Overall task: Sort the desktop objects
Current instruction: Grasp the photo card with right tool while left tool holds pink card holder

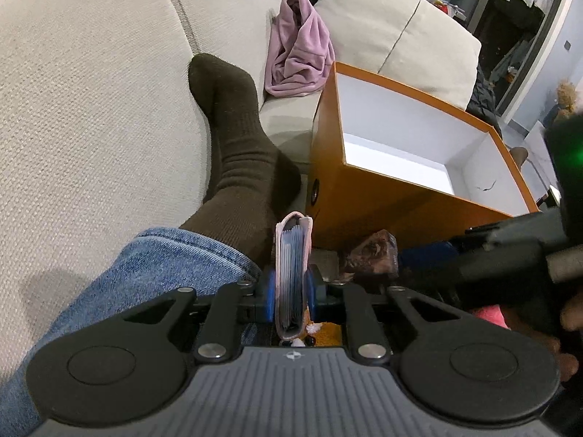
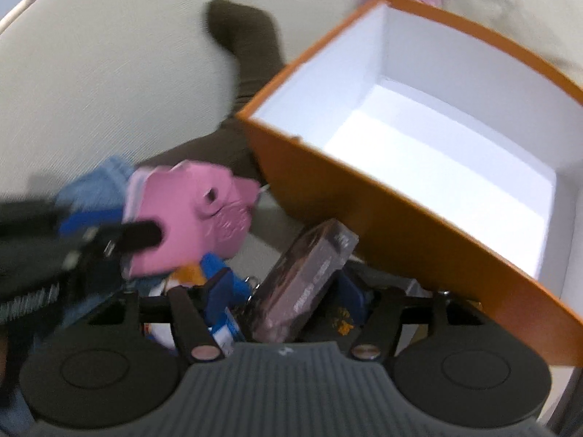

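**Two grippers, one pink card holder held, one dark box between spread fingers**

Two grippers work close together beside an orange box [image 1: 368,196] with a white inside, which stands open on a beige sofa [image 1: 91,116]. Nothing shows on the part of its floor that is visible.

The left gripper [image 1: 291,287] has its blue pads [image 1: 267,291] pressed on both faces of a pink card holder [image 1: 293,273]. In the left wrist view the holder stands on edge between the pads, its open side up, with bluish card edges showing inside. It sits just off the near left corner of the orange box. In the right wrist view the same holder [image 2: 189,215] appears as a flat pink face at the left, near the box's near corner, with the left gripper's dark finger across it.

The right gripper [image 2: 288,287] has its jaws spread. A dark brown packaged box [image 2: 309,273] lies tilted between its blue fingers [image 2: 222,287], one end pointing up toward the near wall of the orange box. That view is blurred, so the pads seem to stand clear of it rather than pressing, though the contact is not sharp enough to be sure. The same brown box [image 1: 370,255] shows in the left wrist view, just below the orange box's near wall.

A person's leg in blue jeans [image 1: 153,273] and a dark green sock [image 1: 233,153] stretches along the sofa beside the orange box. A lilac cloth [image 1: 298,54] lies crumpled past the box's far corner.
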{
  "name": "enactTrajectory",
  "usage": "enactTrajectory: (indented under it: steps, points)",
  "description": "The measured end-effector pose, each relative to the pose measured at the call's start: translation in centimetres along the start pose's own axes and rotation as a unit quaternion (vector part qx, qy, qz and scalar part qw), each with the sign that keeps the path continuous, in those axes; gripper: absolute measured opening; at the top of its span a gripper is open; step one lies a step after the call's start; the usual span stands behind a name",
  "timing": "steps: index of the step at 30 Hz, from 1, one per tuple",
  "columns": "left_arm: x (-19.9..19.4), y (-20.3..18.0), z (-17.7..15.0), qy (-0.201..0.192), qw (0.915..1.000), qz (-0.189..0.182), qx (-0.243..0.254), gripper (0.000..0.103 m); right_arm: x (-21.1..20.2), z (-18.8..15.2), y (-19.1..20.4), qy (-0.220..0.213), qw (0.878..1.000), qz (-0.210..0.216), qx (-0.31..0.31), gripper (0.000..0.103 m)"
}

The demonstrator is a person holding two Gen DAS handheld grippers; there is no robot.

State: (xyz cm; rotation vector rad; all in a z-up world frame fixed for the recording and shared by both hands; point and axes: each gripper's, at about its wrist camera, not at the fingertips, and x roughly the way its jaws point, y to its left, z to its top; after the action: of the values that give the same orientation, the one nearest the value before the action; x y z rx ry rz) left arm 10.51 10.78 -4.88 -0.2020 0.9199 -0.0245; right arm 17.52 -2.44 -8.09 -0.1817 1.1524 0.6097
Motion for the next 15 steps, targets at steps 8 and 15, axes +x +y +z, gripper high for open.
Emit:
enactTrajectory:
  steps: [8, 15]
  points:
    - [-0.1, -0.1, -0.1, -0.001, 1.0, 0.001, 0.002, 0.019, 2.1, 1.8, 0.4, 0.016, 0.999, -0.046, 0.023, 0.067]
    - [-0.1, -0.3, -0.3, -0.002, 1.0, 0.003, 0.008, 0.019, 2.6, 2.3, -0.5, 0.05, 0.997, -0.04, 0.049, 0.071]
